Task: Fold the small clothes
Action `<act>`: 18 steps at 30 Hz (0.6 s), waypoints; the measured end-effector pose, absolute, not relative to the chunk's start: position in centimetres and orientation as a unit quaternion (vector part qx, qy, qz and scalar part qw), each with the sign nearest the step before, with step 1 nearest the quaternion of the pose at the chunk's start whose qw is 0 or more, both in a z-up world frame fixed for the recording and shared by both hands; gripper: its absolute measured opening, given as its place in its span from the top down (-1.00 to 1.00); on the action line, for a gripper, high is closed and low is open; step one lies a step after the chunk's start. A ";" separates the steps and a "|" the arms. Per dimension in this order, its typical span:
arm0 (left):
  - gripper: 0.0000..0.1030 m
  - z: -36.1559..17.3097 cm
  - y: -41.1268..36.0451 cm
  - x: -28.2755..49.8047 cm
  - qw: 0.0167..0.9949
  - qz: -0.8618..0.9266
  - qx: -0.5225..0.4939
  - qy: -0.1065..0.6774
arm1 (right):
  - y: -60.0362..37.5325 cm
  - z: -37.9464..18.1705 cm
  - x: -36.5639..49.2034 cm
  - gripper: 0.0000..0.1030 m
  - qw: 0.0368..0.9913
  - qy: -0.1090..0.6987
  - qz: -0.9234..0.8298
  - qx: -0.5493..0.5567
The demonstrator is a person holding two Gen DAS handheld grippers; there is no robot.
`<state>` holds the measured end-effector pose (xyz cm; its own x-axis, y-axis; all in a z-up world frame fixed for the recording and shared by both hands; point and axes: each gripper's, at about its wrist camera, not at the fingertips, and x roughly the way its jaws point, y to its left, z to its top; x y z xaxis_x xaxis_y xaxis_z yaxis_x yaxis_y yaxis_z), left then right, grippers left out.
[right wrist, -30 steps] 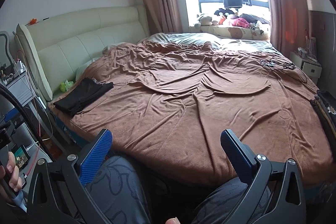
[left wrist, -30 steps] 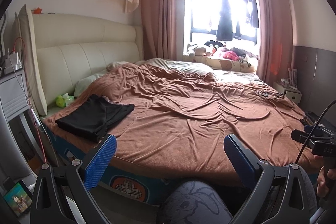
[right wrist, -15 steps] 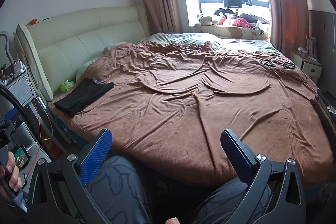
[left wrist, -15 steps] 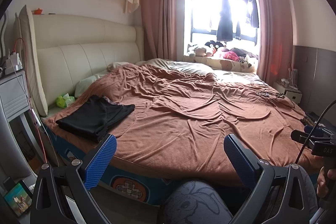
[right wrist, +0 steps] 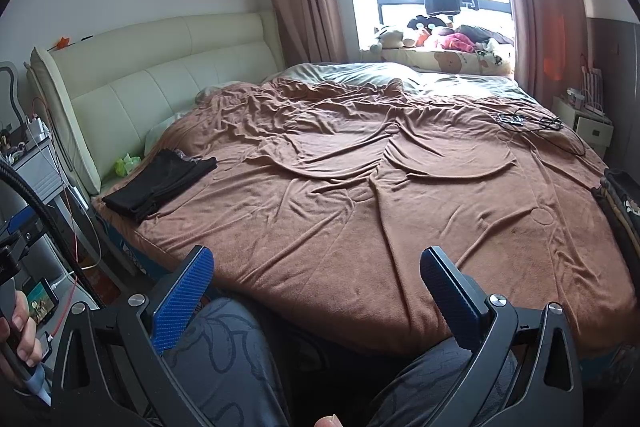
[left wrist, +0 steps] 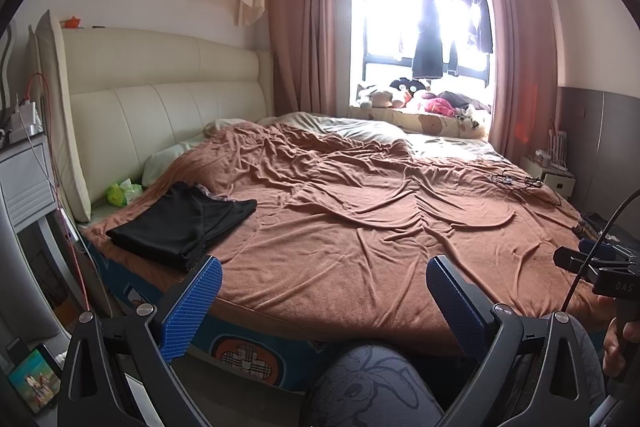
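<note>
A folded black garment (left wrist: 182, 225) lies at the near left corner of the bed, on the brown blanket (left wrist: 360, 219); in the right wrist view the garment (right wrist: 158, 185) shows at the left edge of the blanket (right wrist: 360, 195). My left gripper (left wrist: 322, 277) is open and held off the bed's near edge, above the person's knee, holding nothing. My right gripper (right wrist: 316, 269) is open too, over the person's lap, well right of the garment. A dark patterned cloth item (right wrist: 620, 195) lies at the bed's right edge.
A cream headboard (left wrist: 160, 99) stands at the left, with a green packet (left wrist: 122, 191) by it. A bedside unit (left wrist: 24, 175) with cables and a lit phone (left wrist: 34, 381) are at the far left. Tangled cables (right wrist: 528, 121) lie on the blanket's far right.
</note>
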<state>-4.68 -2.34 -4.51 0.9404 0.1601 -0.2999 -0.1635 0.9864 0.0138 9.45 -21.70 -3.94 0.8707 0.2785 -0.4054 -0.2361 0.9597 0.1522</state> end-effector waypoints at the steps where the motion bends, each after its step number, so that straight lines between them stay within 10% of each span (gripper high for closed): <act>1: -0.99 -4.5 -2.4 -4.7 0.985 0.082 -0.006 0.152 | -21.7 -3.9 9.4 -1.00 0.966 0.216 0.133 0.048; 18: -0.99 -4.5 -2.4 -4.7 0.985 0.078 -0.005 0.153 | -21.6 -4.0 9.5 -1.00 0.966 0.217 0.131 0.050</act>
<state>-4.71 -2.41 -4.46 0.9408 0.1528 -0.3025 -0.1561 0.9877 0.0133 9.49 -21.57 -4.02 0.8713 0.2750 -0.4064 -0.2313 0.9606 0.1541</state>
